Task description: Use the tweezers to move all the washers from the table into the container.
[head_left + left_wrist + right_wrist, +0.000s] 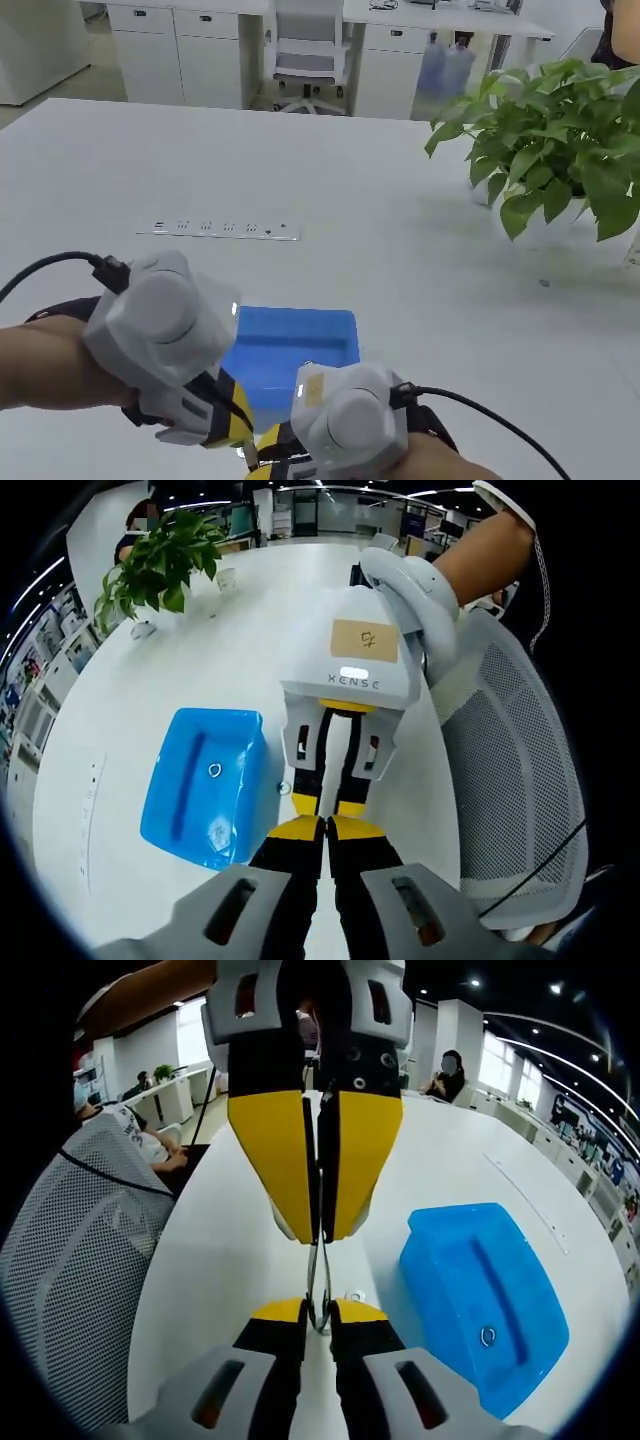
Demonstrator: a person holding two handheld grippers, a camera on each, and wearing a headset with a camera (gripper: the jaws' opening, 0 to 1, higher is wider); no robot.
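The left tool (326, 825) and right tool (318, 1312) are each pressed together on the thin, springy tweezers (318, 1270). One washer (355, 1296), probably light and slippery, lies lower centre on the table (220, 1260) beside the blue container (425, 1260); pinch its rim.

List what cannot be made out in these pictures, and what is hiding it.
1. Right gripper view: both ends of the tweezers are hidden, one between the right gripper jaws, the other between the left gripper jaws.
2. Head view: the gripper bodies cover both pairs of jaws and the container near edge.
3. Right gripper view: the washer beside the container is too small to tell whether it touches the wall.
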